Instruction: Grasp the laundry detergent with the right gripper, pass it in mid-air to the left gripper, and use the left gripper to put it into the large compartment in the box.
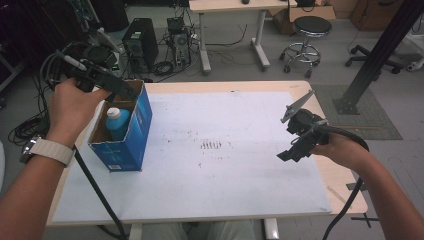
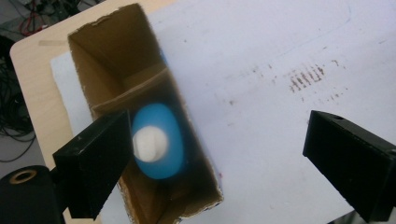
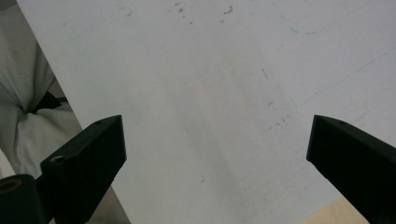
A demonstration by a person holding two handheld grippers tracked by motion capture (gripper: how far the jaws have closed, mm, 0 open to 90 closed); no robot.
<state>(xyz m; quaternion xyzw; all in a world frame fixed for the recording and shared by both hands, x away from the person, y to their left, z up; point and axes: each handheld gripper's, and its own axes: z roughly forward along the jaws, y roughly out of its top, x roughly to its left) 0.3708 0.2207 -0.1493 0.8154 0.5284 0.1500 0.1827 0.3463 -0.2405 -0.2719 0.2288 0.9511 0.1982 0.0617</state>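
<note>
White sheeting covers the table (image 1: 225, 175), where a blue box (image 1: 131, 135) stands open-topped. Inside the box sits a blue bottle (image 2: 156, 140). Above the box, the left gripper (image 2: 212, 154) gapes wide, empty; well apart from the box, the right gripper (image 3: 217, 154) also gapes, empty.
</note>
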